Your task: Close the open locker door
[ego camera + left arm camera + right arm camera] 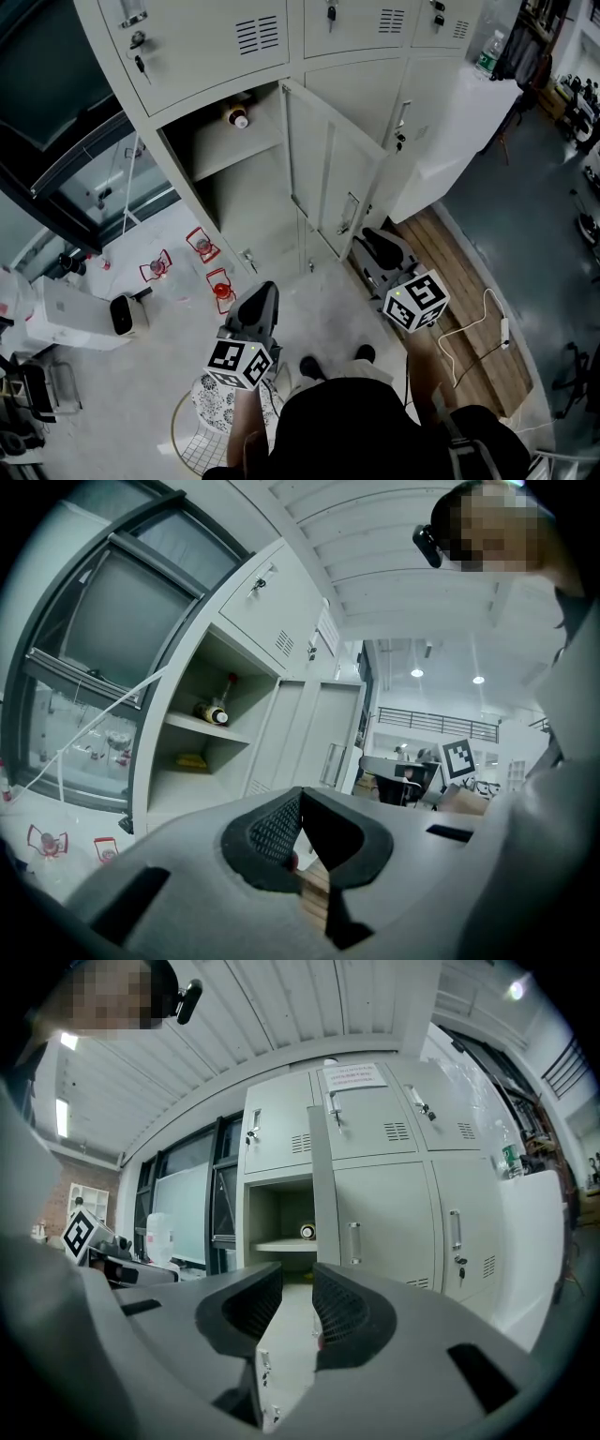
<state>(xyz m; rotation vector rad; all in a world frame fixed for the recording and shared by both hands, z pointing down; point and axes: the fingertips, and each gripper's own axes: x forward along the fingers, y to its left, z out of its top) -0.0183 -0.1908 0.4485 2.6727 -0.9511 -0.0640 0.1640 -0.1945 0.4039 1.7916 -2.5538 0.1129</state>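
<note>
My right gripper (296, 1283) is released and lined up on the locker door (322, 1176), ajar, edge-on at 12 o'clock (staged for a push, probably no contact). My left gripper (300, 797) is clenched, empty, idle at 8 o'clock.

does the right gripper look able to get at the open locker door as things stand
Probably yes: the right gripper faces the open locker door edge-on with its jaws parted, and neither its own view nor the head view shows anything standing between gripper and door.
</note>
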